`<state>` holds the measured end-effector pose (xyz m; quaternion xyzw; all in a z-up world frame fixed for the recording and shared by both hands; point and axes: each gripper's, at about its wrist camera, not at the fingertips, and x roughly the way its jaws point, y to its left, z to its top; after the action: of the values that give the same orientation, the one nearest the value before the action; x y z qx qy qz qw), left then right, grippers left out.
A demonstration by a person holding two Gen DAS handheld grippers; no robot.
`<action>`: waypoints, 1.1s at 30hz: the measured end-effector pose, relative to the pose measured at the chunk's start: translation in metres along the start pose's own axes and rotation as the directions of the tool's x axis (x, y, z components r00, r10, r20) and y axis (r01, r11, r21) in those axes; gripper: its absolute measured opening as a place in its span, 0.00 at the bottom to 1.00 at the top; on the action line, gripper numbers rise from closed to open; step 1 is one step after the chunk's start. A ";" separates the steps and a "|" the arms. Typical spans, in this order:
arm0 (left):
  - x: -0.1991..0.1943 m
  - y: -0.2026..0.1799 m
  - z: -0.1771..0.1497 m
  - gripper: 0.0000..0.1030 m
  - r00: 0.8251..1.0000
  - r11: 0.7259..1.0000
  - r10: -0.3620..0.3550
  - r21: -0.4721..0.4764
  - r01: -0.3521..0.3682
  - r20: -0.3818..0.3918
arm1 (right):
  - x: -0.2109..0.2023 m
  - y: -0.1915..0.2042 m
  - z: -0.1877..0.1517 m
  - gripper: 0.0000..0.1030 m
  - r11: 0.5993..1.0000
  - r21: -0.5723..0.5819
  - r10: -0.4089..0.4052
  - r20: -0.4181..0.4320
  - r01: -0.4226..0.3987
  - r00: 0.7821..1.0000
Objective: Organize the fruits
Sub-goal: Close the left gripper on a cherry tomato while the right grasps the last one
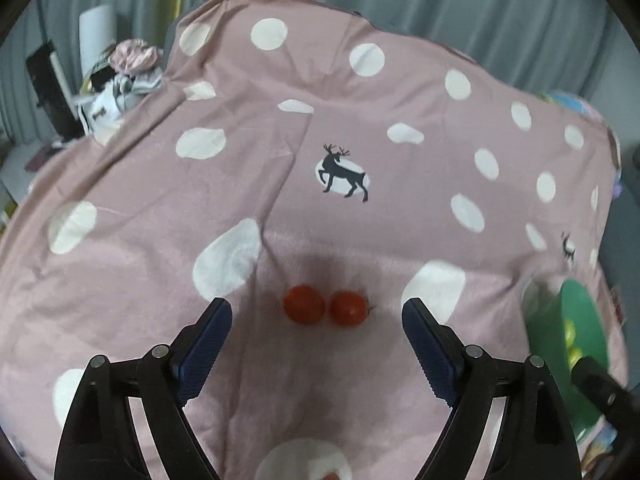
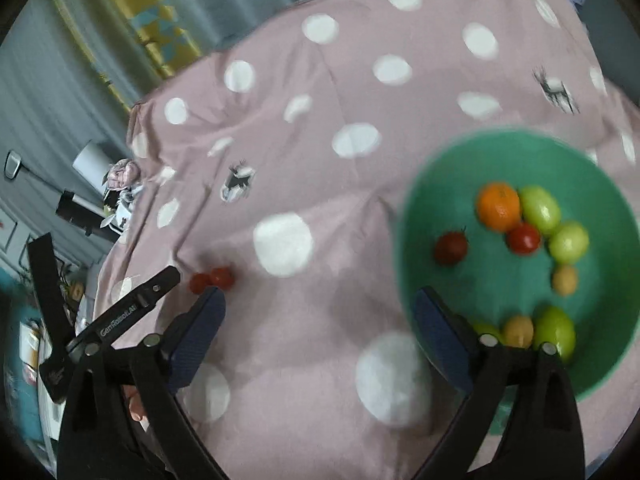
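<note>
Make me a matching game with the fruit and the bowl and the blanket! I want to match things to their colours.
Things:
1. round plastic bowl
2. two small tomatoes on the cloth
3. round citrus fruit in the bowl
4. spotted bed cloth

Colours:
A. orange
B. pink
C. green
D. red

Pairs: 1-C, 2-D, 3-A, 4-B

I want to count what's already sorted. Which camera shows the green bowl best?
The right wrist view: the green bowl shows nearly whole, with its fruit inside, including an orange. The left wrist view catches only a blurred sliver of it at the right edge.
</note>
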<state>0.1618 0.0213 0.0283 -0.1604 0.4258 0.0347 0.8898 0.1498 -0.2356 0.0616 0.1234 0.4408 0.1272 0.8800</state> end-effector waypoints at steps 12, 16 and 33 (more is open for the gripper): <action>0.030 0.027 0.000 0.51 0.988 0.998 -0.059 -0.008 0.059 -0.140 | 0.093 0.048 0.013 0.46 0.988 -0.070 0.119 -0.234 -0.139 0.965; 0.034 0.031 0.004 0.50 0.988 0.995 -0.084 -0.060 0.077 -0.133 | 0.126 0.055 0.014 0.37 0.981 0.002 0.185 -0.305 -0.194 0.934; 0.037 0.051 0.009 0.39 0.979 0.970 -0.168 -0.197 0.143 -0.115 | 0.153 0.057 0.010 0.35 0.932 0.197 0.353 -0.315 -0.303 0.881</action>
<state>0.1818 0.0699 -0.0083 -0.2783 0.4640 -0.0060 0.8409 0.2396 -0.1321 -0.0279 0.2342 0.5686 0.2627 0.7435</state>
